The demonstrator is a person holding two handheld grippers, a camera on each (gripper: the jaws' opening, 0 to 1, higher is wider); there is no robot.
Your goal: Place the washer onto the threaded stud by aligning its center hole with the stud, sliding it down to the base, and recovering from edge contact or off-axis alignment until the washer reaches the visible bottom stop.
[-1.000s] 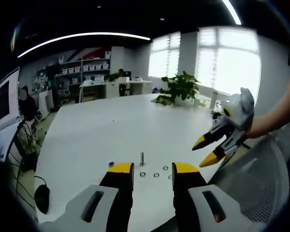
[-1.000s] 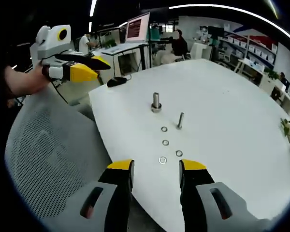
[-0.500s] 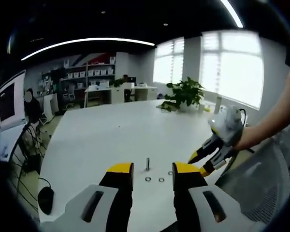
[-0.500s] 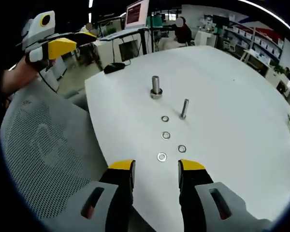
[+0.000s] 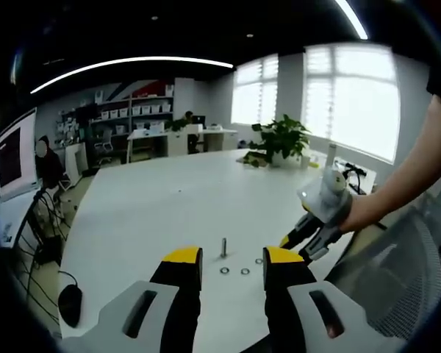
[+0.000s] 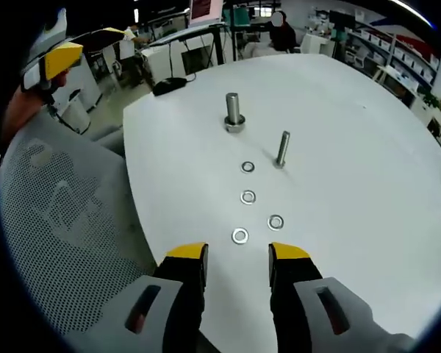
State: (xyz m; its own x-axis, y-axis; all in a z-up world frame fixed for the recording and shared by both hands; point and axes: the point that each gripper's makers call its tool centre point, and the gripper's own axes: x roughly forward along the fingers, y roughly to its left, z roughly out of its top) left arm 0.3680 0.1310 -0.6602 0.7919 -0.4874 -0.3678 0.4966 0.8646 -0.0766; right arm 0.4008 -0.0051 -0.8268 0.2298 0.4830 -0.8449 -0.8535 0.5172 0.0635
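While the right gripper (image 6: 237,259), yellow-tipped on grey plastic, has descended toward the white table (image 6: 353,147) over the past second, its jaws stand released with nothing between them. The nearest flat silver metal washer (image 6: 240,236) lies on the table just ahead of the jaw tips, closer to them than a second ago. Three more washers lie beyond: one to its right (image 6: 275,221), one further up (image 6: 248,196), one beside the stud (image 6: 248,167). The slim upright threaded stud (image 6: 282,149) stands bare, no washer on it. A thicker grey bolt on a nut base (image 6: 233,112) stands further back.

The left gripper (image 5: 228,263) is likewise released and empty, held off the table edge over a grey mesh chair back (image 6: 66,220).

Judgement: the approach to the first washer is under way; no pick has been made, and the whole placement remains outstanding.
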